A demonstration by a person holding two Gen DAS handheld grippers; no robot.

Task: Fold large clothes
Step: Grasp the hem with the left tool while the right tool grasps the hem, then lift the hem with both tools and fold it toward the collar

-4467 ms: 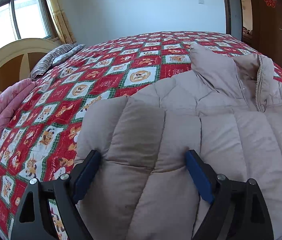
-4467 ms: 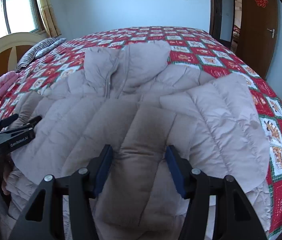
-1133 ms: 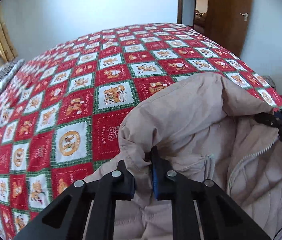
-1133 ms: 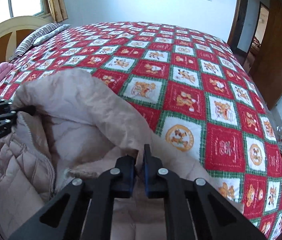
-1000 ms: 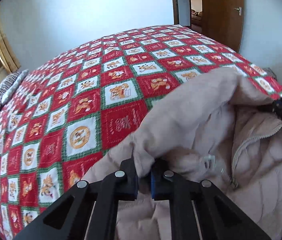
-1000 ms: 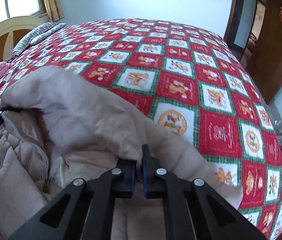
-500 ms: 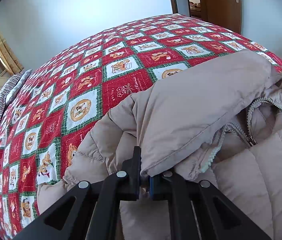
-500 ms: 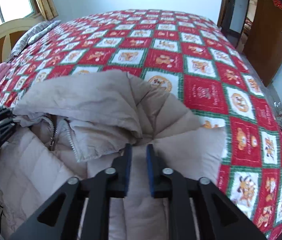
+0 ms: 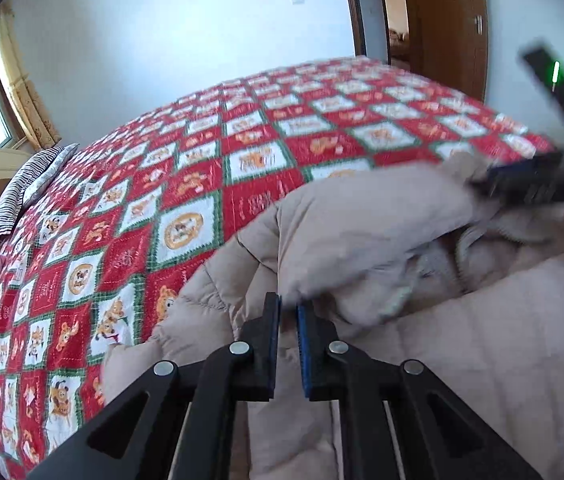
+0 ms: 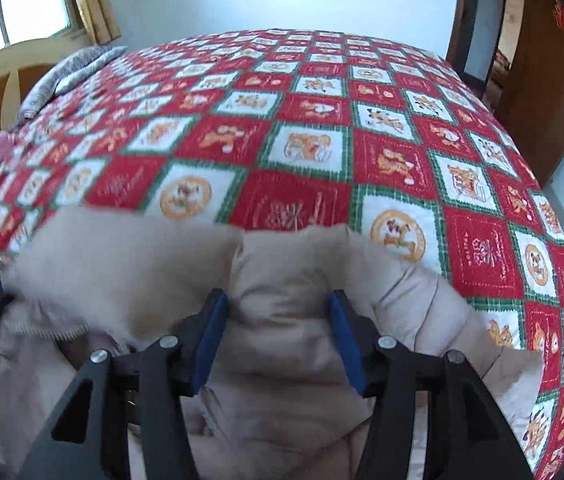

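two claws over the beige jacket (image 9: 462,360): left claw (image 9: 289,312) nearly closed at its folded edge, right claw (image 10: 277,312) spread above it.

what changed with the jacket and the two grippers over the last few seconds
The beige jacket, flat 4.5 s ago, had its hood end carried back over its body. The right gripper has let go and opened; the left gripper has nearly released. The quilt is unchanged.

The right gripper (image 10: 277,308) has spread its jaws, releasing the jacket's hood (image 10: 121,264), now folded down over the jacket (image 10: 282,360).
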